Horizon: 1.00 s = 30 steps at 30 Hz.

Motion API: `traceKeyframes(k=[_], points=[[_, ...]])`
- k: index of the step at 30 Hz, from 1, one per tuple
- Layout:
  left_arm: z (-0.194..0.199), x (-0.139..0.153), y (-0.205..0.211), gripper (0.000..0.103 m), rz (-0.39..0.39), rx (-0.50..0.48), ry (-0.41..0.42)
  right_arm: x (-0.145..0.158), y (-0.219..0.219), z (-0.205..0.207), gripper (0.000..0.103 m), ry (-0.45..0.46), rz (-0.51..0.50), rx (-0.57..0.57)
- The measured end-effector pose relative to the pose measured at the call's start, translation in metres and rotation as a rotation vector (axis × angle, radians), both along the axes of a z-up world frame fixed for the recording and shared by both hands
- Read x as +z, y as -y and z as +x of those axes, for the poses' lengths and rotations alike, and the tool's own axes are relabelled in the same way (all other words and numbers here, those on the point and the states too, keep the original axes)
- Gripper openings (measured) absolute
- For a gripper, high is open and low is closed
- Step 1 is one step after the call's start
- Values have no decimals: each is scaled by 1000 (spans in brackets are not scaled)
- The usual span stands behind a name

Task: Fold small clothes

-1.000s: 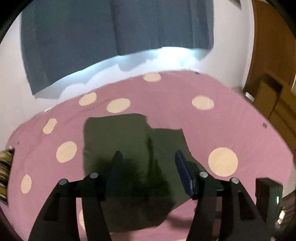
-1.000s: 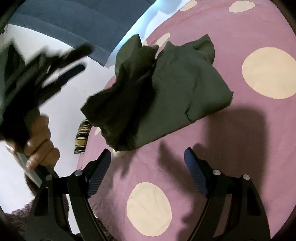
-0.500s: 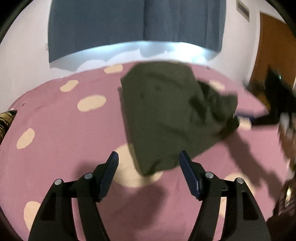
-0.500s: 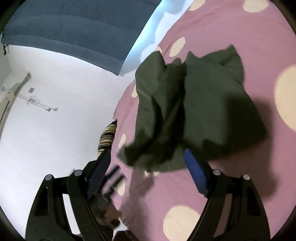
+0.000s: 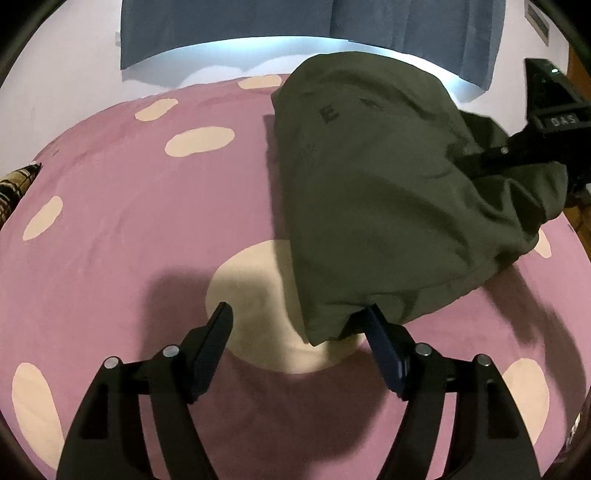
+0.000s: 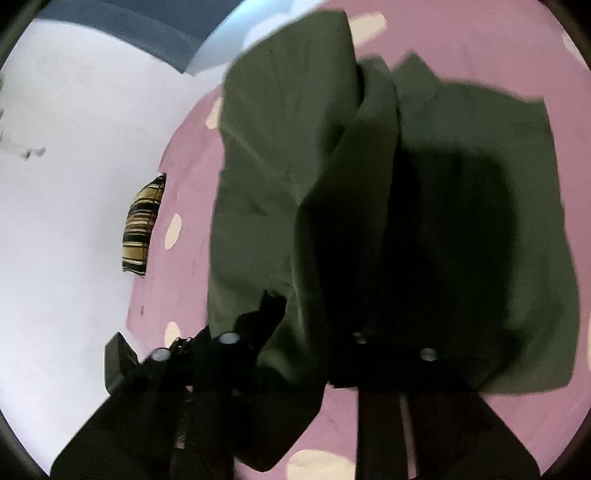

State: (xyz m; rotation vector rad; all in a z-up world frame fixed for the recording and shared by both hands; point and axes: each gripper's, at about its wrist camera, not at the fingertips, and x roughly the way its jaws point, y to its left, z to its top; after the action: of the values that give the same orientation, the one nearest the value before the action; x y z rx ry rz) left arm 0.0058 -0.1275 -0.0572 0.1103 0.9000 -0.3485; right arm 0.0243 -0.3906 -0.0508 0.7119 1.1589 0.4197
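A dark olive-green garment [image 5: 388,192] lies bunched on a pink bedsheet with cream dots [image 5: 147,206]. My left gripper [image 5: 299,325] is open and empty just before the garment's near corner. In the left wrist view my right gripper [image 5: 476,162] reaches in from the right, shut on a fold of the garment. In the right wrist view the garment [image 6: 369,184] drapes over my right gripper [image 6: 314,343] and hides its fingertips.
A striped pillow [image 6: 142,225] lies at the bed's far edge by the white wall; it also shows in the left wrist view [image 5: 14,184]. A blue curtain [image 5: 295,22] hangs behind the bed.
My right gripper moved into the garment and shut on a fold. My left gripper drew back from the cloth and stays open. The garment lifted and bunched up.
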Motion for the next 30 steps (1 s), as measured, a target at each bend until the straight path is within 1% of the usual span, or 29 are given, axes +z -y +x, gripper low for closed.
traceKeyframes(k=[1,3,5,7,8,10,12,13,15,16,17,19,21,22,23,24,26,29,30], points=[[1,2,0,71,-6,2,1,7,2,-2,14,23,13,-3],[1,9,4,72,-10,-6,13,28,10,-8,12,101,51,-18],[-3,17,11,75,-28,-33,32,50,20,-15,11,170,53,-32],[-7,25,20,77,-29,-67,65,59,32,-20,11,206,47,-49],[-8,26,25,77,-25,-83,80,59,43,-25,11,217,42,-67],[-12,26,38,77,3,-121,118,48,62,-27,11,208,56,-97],[-15,19,52,77,33,-154,128,23,84,-32,11,170,60,-147],[-15,14,57,77,50,-160,124,7,93,-34,11,148,69,-167],[-12,3,63,77,97,-143,113,-29,111,-36,11,91,101,-217],[-7,-2,62,77,102,-136,90,-43,116,-37,11,73,122,-230],[-4,-5,60,77,87,-131,54,-55,119,-38,12,64,155,-230],[3,-5,50,77,21,-115,-3,-63,122,-43,17,69,222,-231],[5,-3,46,77,16,-106,-9,-59,125,-49,33,77,240,-223],[4,-2,46,77,21,-103,-3,-54,126,-53,37,85,238,-220],[2,-1,45,77,25,-99,4,-49,128,-60,50,103,234,-220],[-2,-1,47,77,28,-97,5,-44,128,-66,60,116,227,-222],[-4,-1,49,77,32,-91,4,-32,129,-82,64,151,201,-219],[-3,-2,52,77,42,-87,8,-24,122,-97,64,171,151,-186],[-3,-2,53,77,46,-87,8,-24,122,-99,62,170,130,-180]])
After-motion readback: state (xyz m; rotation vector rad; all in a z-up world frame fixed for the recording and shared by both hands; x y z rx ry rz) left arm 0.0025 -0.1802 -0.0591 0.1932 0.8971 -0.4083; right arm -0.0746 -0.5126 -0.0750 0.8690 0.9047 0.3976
